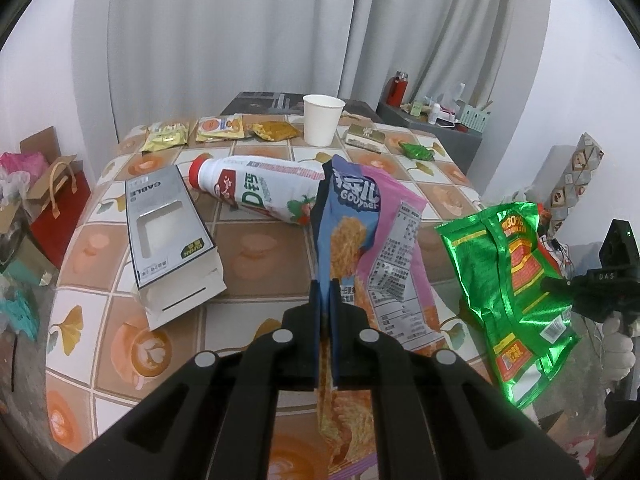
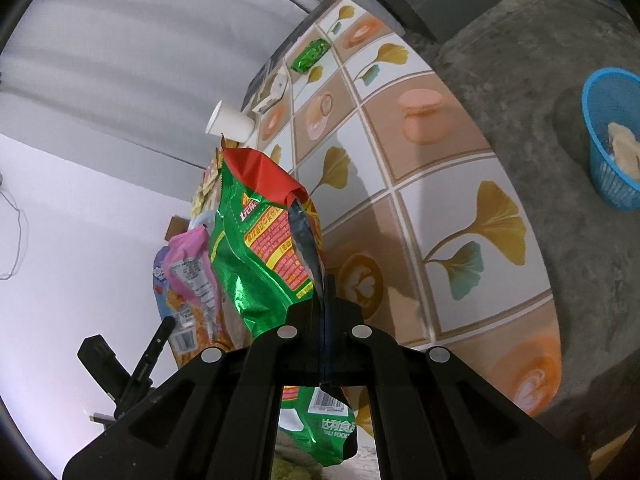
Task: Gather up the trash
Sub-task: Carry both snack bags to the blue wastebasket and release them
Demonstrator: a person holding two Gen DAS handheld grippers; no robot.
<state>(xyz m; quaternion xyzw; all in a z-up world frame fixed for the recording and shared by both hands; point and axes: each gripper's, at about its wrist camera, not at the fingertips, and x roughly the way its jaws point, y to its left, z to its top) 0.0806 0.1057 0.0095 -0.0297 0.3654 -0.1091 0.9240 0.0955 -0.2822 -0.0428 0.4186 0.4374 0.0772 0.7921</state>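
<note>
Above the tiled counter, each gripper pinches a crinkly snack bag, left blue-and-pink, right shiny green; thin edge-grips may slip before the blue mesh basket.

A table under a tiled cloth printed with ginkgo leaves and latte cups filled the scene. Grey pleated curtains hung at the far side. A red paper gift bag stood to the left, a red flask far right on a grey cabinet.
</note>
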